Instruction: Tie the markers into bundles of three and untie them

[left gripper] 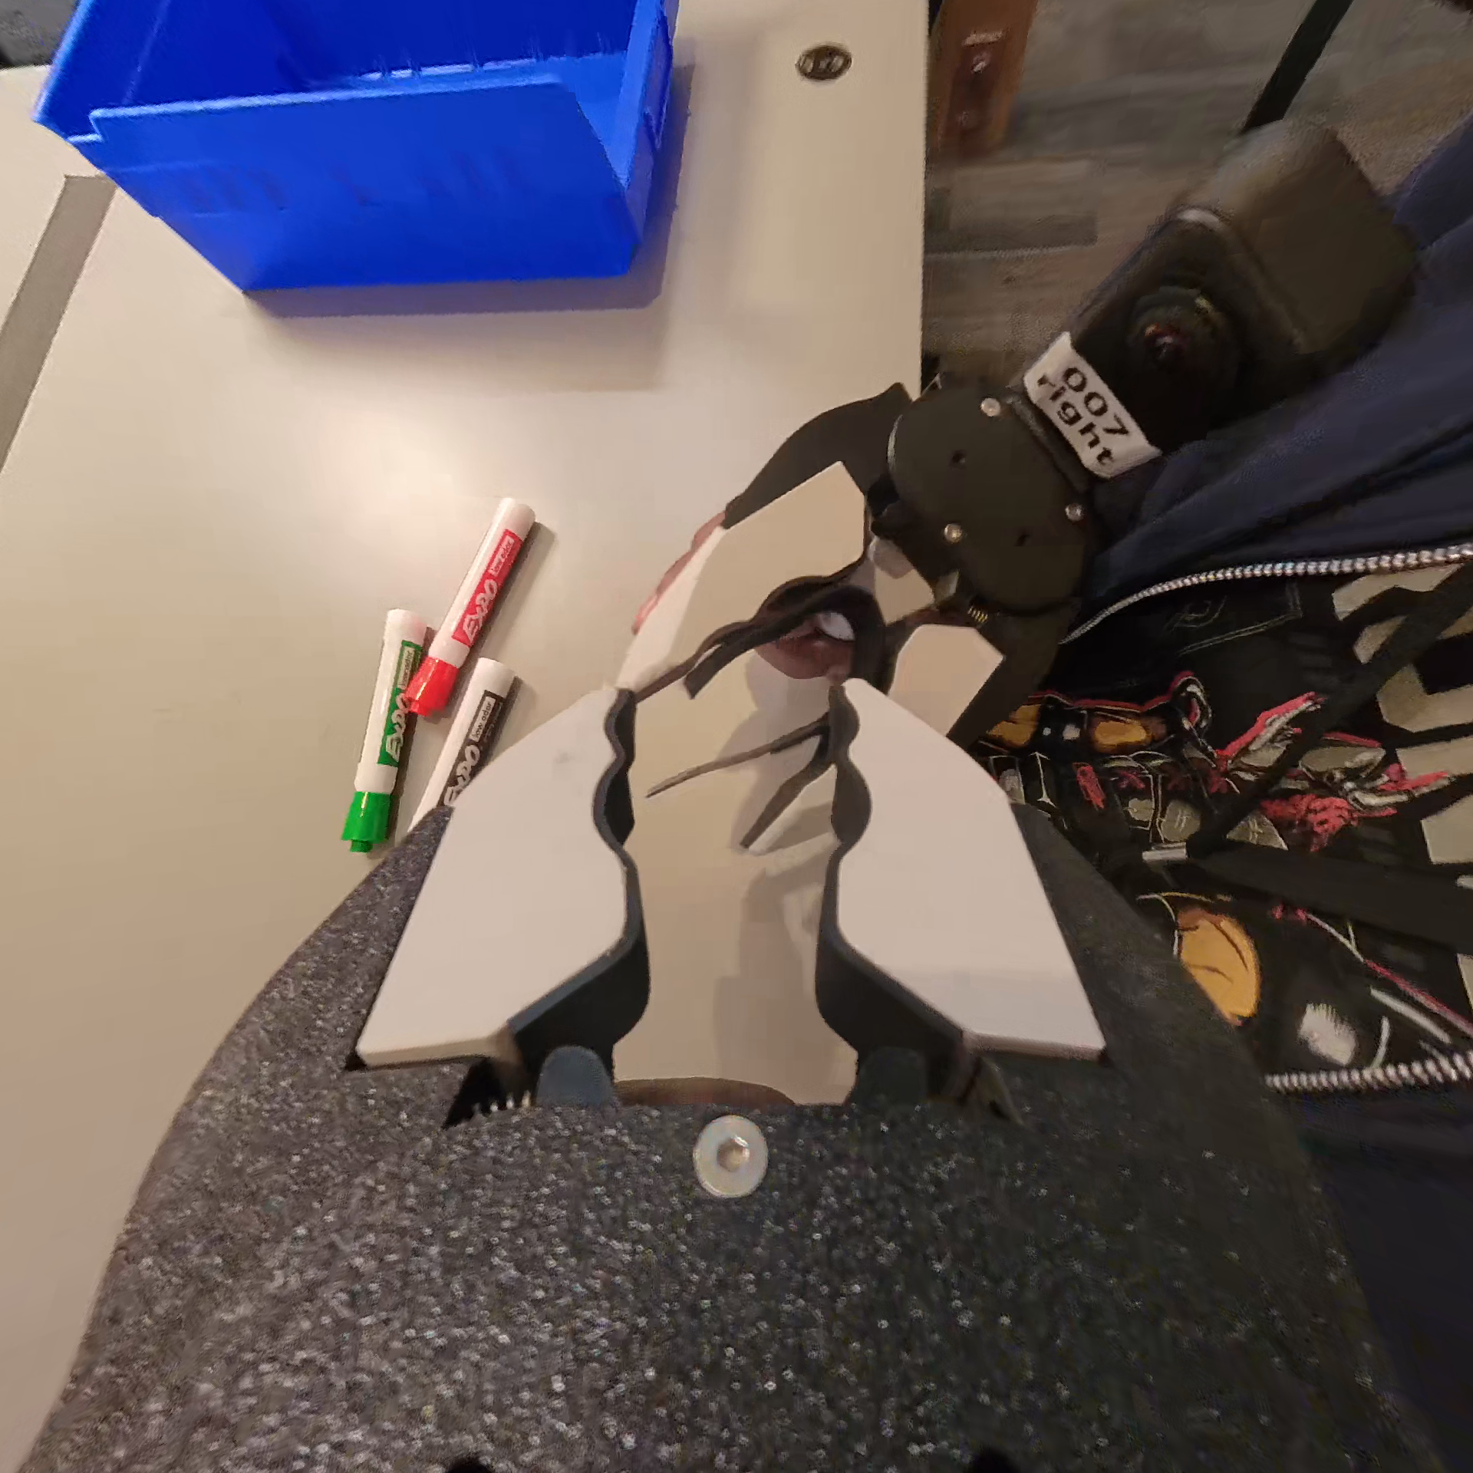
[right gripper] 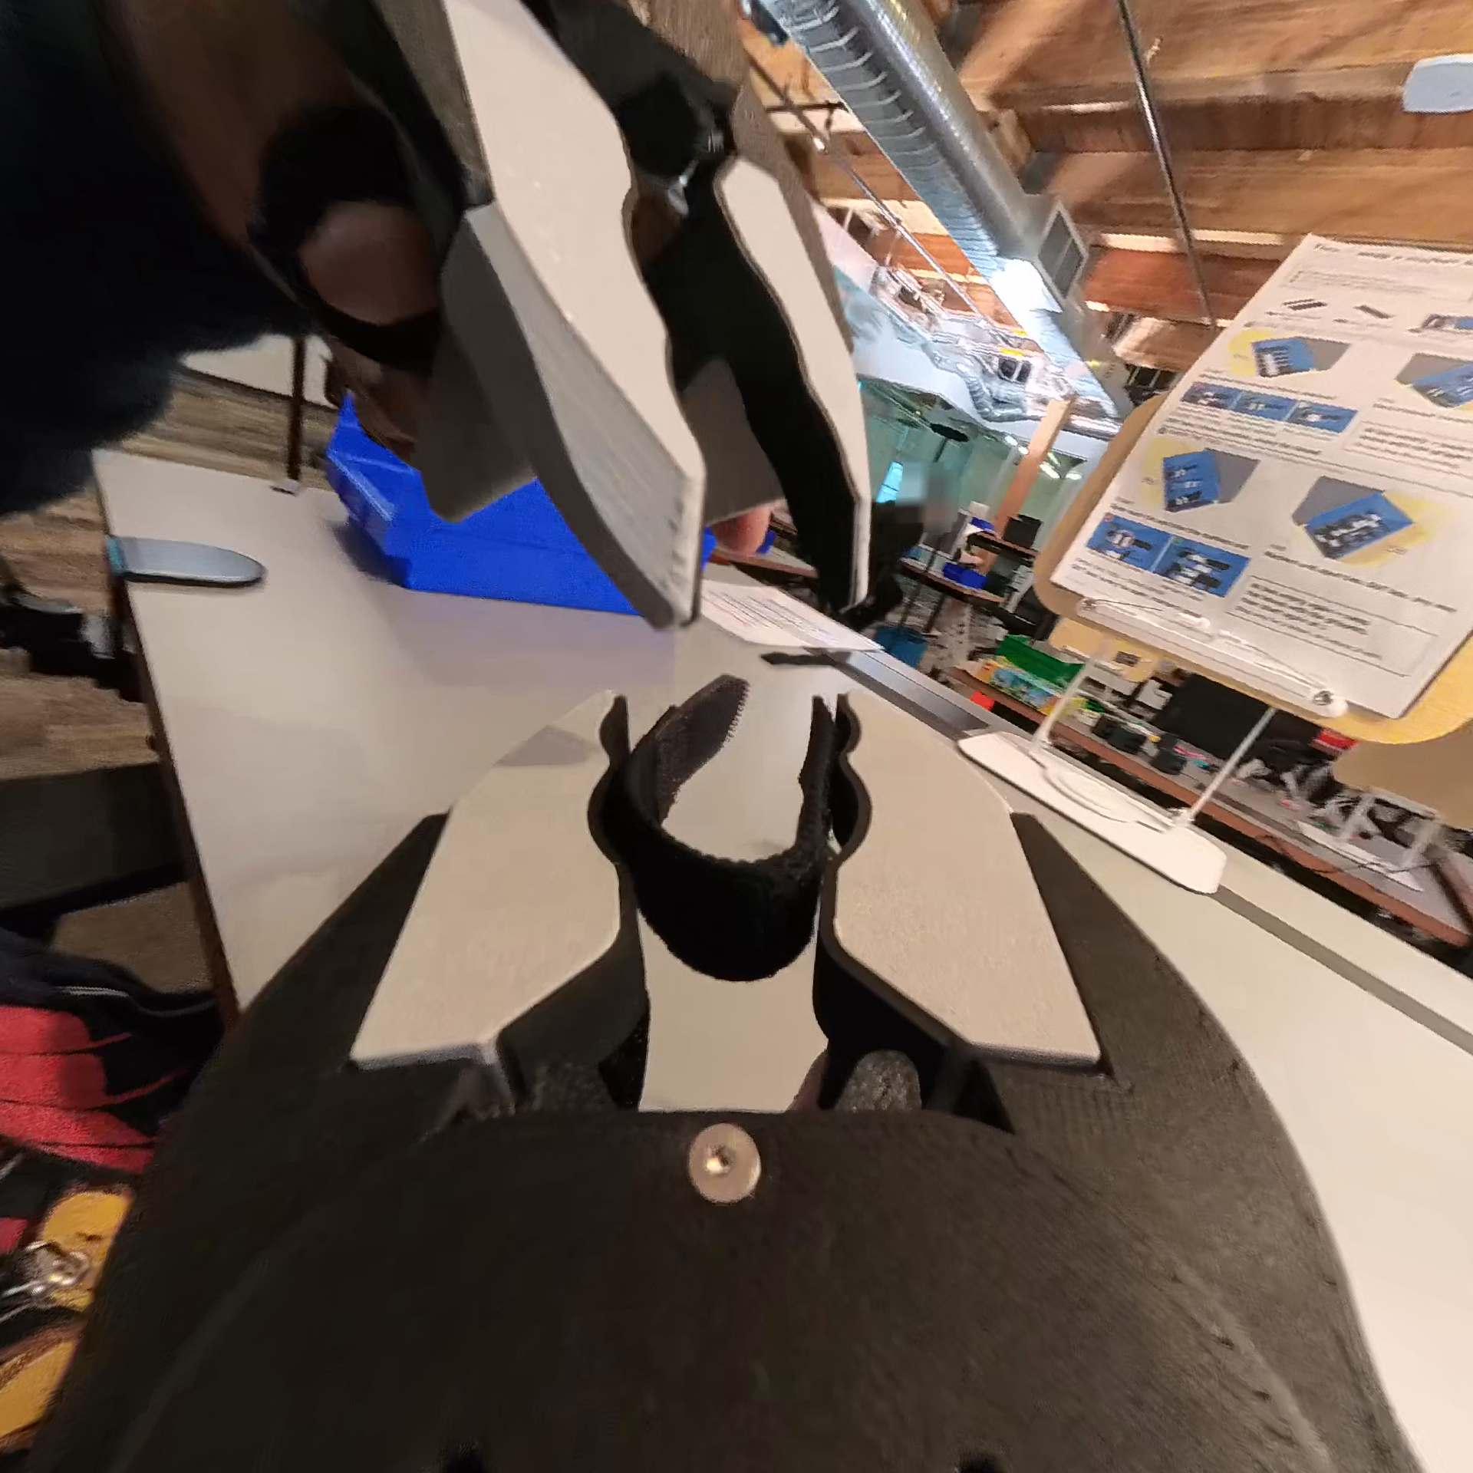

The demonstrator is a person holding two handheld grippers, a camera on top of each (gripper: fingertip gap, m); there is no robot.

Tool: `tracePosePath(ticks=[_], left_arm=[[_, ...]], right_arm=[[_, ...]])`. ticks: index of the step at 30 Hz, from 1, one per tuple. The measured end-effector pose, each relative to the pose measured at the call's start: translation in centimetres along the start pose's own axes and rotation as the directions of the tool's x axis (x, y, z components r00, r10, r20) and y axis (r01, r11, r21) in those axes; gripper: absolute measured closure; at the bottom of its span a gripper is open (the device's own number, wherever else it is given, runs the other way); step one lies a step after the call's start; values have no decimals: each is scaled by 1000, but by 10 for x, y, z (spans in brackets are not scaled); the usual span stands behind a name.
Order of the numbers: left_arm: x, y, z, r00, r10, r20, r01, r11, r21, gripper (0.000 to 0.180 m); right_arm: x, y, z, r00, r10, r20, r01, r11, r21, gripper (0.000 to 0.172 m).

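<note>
Here: the markers lie loose and the strap is off them, up in the air between the two sets of tongs.
Markers: a green marker (left gripper: pixel 381 725), a red marker (left gripper: pixel 476 602) and a black-labelled marker (left gripper: pixel 472 733) lie close together on the bench (left gripper: pixel 239 494), near the blue bin (left gripper: pixel 382 151) and just left of the left tongs.
Strap: a black hook-and-loop strap (right gripper: pixel 717 901) hangs as an open U inside the right tongs (right gripper: pixel 729 705), one leg lying along each finger; the pictures do not show either finger pinching it.
Right tongs: jaws stand wide, the strap draped between them.
Left tongs (left gripper: pixel 729 697): also wide, nothing between the fingers; the strap's free tails dangle just ahead of them.
Step, as I judge it: get a firm hold on the strap before taking it to the markers.
Doing it well: pinch one tail flat near its end with the left tongs, and keep the hooked face off the other leg so it does not stick to itself.
Risk: a draped strap can slide out if the right tongs tilt.
Before wrapping: nudge the three barrels parallel and touching.
</note>
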State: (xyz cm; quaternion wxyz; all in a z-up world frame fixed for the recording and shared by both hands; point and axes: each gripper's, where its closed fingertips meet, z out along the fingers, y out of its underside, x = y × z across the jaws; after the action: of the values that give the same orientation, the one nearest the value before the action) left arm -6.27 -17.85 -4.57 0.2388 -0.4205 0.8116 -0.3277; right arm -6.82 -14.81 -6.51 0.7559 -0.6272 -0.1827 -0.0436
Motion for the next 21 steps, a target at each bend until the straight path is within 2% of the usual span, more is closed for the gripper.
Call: tracePosePath(ticks=[1,6,13,16,21], left_arm=[[-3,0,-3,999,-11,-32,11,1000,27,131],[-13,3,-12,971,-97,-221,133,979,156,130],[-12,11,1,850,-195,-489,327,923,200,134],[-3,12,6,823,-182,-538,332,923,196,140],[13,6,5,824,-120,-553,281,935,216,149]], right_arm=[[0,-2,-1,1000,27,14,-28,1000,14,123],[3,-13,-7,982,167,93,-175,980,91,123],[2,-22,-14,953,250,172,-275,951,142,123],[1,-22,-15,950,254,182,-281,949,143,123],[-1,-22,-15,949,254,189,-282,948,144,123]])
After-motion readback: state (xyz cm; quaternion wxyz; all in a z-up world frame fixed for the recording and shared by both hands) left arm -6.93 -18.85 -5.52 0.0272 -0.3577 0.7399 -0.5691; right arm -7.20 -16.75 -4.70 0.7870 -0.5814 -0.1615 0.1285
